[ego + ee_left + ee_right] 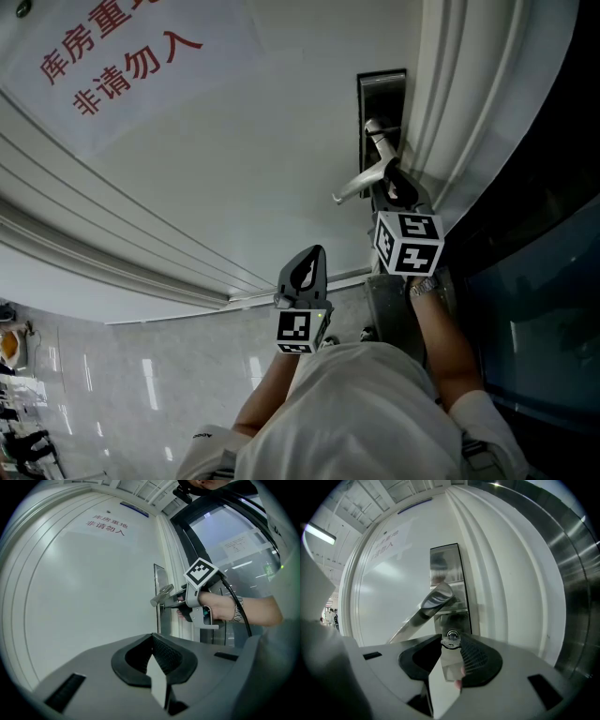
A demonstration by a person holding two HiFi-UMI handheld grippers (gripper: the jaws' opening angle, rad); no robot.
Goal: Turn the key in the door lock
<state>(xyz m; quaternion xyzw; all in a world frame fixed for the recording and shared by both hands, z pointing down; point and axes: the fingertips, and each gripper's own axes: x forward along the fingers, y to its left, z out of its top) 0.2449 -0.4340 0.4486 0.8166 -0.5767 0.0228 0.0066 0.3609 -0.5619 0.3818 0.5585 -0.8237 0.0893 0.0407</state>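
A white door point(234, 141) carries a steel lock plate point(447, 573) with a lever handle point(426, 609) slanting down to the left. Below the lever, a small silver key point(451, 640) sits in the keyhole. My right gripper point(451, 644) points at the plate, and its jaws are shut on the key's head. In the head view the right gripper point(394, 187) sits under the lever handle point(361, 183), and the key is hidden there. My left gripper point(305, 267) hangs back from the door, lower left of the lock, shut with nothing in it. In its own view the left gripper point(153, 639) faces the right gripper point(176, 603).
A paper sign with red characters point(112, 56) is stuck high on the door. White ribbed door-frame moulding point(459, 112) runs along the lock side, with a dark glass panel point(544, 309) beyond it. Polished marble floor point(122, 384) lies below.
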